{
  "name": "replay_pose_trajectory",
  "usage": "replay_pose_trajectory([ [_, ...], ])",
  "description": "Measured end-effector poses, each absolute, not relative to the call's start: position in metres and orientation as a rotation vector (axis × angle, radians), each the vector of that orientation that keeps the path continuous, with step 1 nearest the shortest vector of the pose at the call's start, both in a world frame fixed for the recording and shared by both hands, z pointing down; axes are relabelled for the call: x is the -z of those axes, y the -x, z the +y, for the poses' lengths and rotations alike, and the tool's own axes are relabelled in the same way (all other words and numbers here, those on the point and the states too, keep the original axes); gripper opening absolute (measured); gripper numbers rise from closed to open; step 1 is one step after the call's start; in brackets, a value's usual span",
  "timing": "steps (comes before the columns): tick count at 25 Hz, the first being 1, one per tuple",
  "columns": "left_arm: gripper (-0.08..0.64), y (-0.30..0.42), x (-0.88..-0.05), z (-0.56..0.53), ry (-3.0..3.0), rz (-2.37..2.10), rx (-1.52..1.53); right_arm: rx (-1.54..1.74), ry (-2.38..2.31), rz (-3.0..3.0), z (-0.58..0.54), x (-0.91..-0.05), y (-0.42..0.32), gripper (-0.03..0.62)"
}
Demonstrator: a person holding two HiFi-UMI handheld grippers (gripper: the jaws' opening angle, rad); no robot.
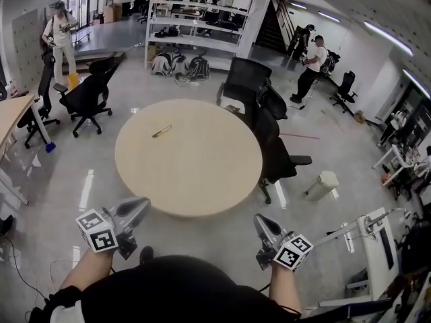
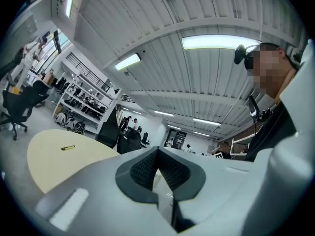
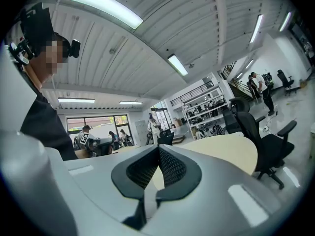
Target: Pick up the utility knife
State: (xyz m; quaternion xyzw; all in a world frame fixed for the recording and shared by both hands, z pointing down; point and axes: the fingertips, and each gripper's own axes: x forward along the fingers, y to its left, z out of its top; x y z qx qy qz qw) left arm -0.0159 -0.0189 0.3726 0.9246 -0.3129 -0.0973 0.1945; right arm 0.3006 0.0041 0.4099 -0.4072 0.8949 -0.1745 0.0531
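Left tool (image 1: 141, 205), right tool (image 1: 260, 221), closed, utility knife (image 1: 161, 131) far across table (image 1: 202, 180)

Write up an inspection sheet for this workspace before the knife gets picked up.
Surface: round pale table, bare apart from one item.
Job's things: utility knife, lying flat on the table's far left part, untouched.
Clutter: nothing seen on the table.
Tools: left tool and right tool both shut and empty, short of the table's near edge.
Cables: nothing seen on the table.
Surroundings: black office chairs at the table's right, shelves behind, people standing.
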Motion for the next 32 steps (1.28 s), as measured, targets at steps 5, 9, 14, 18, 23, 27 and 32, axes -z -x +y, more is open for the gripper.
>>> replay_pose_trajectory([
  [5,-0.006,0.031,-0.382,-0.092,-2.608,-0.752,0.292,0.500,1.355,2.688,-0.049,-0.409,-0.285,0.014],
  [9,-0.006,0.052,-0.367,-0.161,-2.638,-0.658,0.275,0.476,1.418,2.656,-0.090,-0.392,-0.254,0.014],
  [14,-0.006,0.071,-0.360,-0.227,-2.683,-0.552,0.258,0.457,1.499,2.563,-0.144,-0.384,-0.229,0.014],
  [18,-0.006,0.091,-0.369,-0.268,-2.680,-0.519,0.242,0.455,1.525,2.589,-0.180,-0.387,-0.202,0.014],
  [23,-0.006,0.118,-0.376,-0.303,-2.646,-0.539,0.244,0.467,1.549,2.585,-0.215,-0.384,-0.187,0.014],
  [27,-0.006,0.125,-0.385,-0.325,-2.627,-0.570,0.257,0.476,1.514,2.638,-0.247,-0.387,-0.178,0.014],
  [32,-0.006,0.121,-0.402,-0.345,-2.589,-0.628,0.245,0.512,1.447,2.670,-0.286,-0.397,-0.186,0.014],
])
